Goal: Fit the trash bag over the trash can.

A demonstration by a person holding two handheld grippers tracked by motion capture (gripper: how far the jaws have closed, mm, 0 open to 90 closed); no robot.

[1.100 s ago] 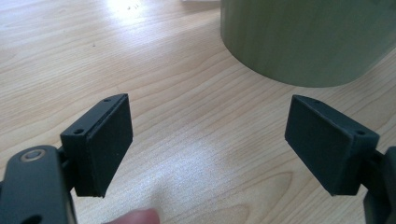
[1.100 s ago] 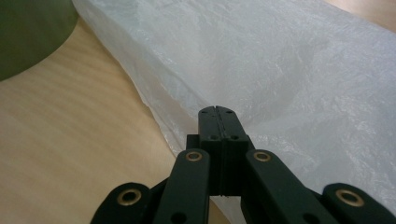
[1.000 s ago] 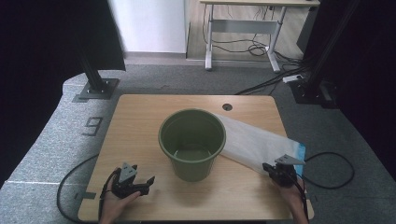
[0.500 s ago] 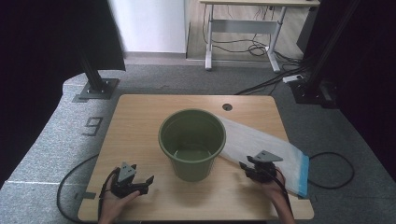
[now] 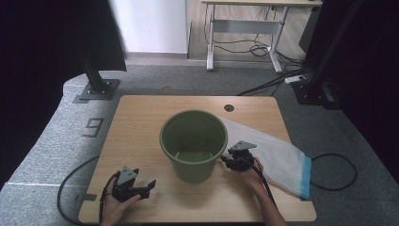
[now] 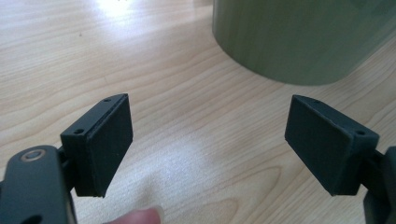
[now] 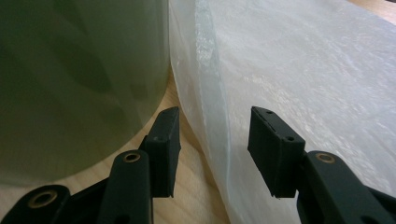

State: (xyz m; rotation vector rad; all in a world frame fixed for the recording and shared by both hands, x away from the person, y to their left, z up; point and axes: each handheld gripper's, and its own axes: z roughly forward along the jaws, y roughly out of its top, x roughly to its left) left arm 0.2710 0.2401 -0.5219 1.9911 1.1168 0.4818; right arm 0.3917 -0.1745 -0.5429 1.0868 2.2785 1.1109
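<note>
White plastic bag [image 5: 277, 153] flat, touching green bucket [image 5: 193, 143].

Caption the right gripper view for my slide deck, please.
Right gripper, jaws open, astride the edge of a clear plastic bag beside the green bucket.

Table [image 5: 141, 122] is seen as light wood-grain laminate, smooth, slight sheen. Bucket [image 5: 193, 146] is read as olive-green plastic, smooth, semi-gloss. Bag [image 7: 299, 60] is seen as thin translucent white plastic film, crinkled, with a blue edge strip. Gripper pads [image 6: 109, 140] are shown as matt black, rubbery. Floor [image 5: 56, 141] is covered in grey rough carpet.
</note>
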